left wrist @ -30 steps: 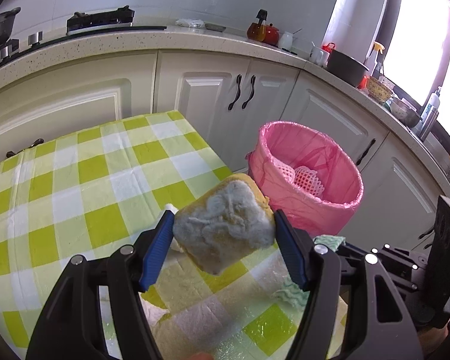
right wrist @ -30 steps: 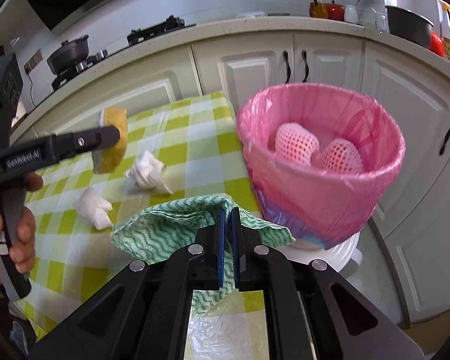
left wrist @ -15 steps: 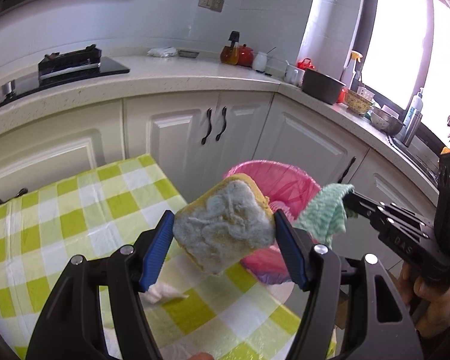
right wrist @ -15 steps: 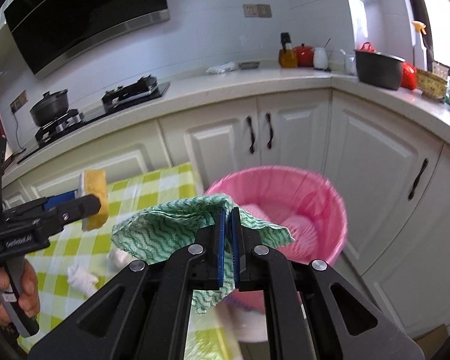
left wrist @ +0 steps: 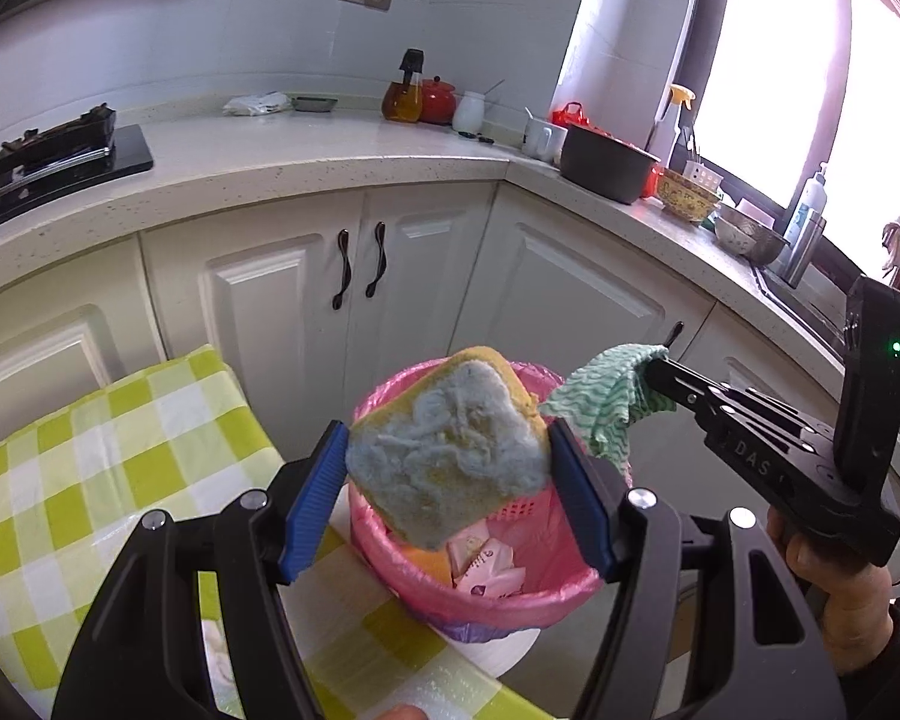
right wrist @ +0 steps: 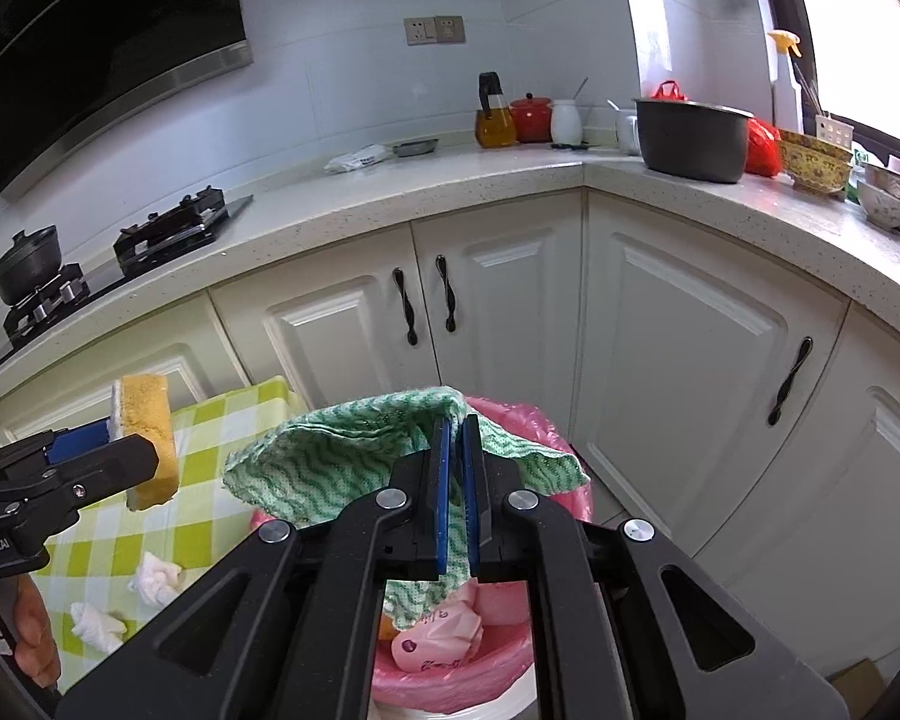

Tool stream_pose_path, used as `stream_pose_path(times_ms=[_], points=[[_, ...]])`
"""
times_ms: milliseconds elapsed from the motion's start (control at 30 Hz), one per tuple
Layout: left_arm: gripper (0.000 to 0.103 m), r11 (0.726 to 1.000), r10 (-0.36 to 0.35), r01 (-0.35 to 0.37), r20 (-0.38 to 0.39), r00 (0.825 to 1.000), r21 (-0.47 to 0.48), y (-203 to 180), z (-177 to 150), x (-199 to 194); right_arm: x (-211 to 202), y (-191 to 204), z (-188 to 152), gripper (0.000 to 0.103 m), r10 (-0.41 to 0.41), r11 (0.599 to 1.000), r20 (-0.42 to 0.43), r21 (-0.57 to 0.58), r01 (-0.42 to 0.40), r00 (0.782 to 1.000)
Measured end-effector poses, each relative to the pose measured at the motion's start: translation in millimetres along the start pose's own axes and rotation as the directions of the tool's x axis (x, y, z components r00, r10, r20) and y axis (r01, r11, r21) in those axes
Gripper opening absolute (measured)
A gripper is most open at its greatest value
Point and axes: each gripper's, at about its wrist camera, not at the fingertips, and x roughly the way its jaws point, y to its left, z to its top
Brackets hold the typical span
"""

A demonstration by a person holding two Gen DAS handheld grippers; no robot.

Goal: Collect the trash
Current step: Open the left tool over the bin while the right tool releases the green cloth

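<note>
Left gripper [left wrist: 448, 474]: blue pads clamped on both sides of sponge [left wrist: 450, 456], worn grey face toward cam, yellow body behind. Held in air above pink-lined bin [left wrist: 546, 594]. Right gripper [right wrist: 456, 492]: pads nearly together, pinching green wavy cloth [right wrist: 342, 462]; cloth drapes fwd and left over bin rim. Bin already holds pink wrappers and an orange item. Two crumpled tissues [right wrist: 153, 579] on checked tablecloth [left wrist: 90, 462], left of bin, apart from both grippers.

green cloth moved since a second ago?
Yes. The green cloth, in the right gripper, went from the checked table up over the pink bin.
</note>
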Motion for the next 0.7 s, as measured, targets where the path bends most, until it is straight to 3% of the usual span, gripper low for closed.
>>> stream_pose_path(times_ms=[233,333,400,433,700], points=[[0.074,1.000,-0.018,0.018,-0.047,0.999,-0.008,-7,4,31,20,-11,1,0.010,-0.023,1.000,-0.032,-0.001,0.023,0.999],[0.075,1.000,-0.015,0.014,-0.046,0.999,-0.015,-5,3,33,23,-17,-3,0.019,-0.034,0.999,-0.041,0.002,0.034,0.999],[0.075,1.000,-0.009,0.008,-0.043,0.999,-0.021,-2,2,31,22,-21,-5,0.051,-0.034,0.999,-0.036,0.009,0.034,0.999],[0.075,1.000,-0.007,0.006,-0.042,0.999,-0.025,0,1,29,22,-22,-5,0.055,-0.035,0.999,-0.032,0.010,0.035,0.999],[0.075,0.998,0.028,-0.029,-0.017,0.999,-0.053,19,-5,6,11,-23,-9,0.056,-0.036,0.999,-0.021,0.015,0.036,0.999]])
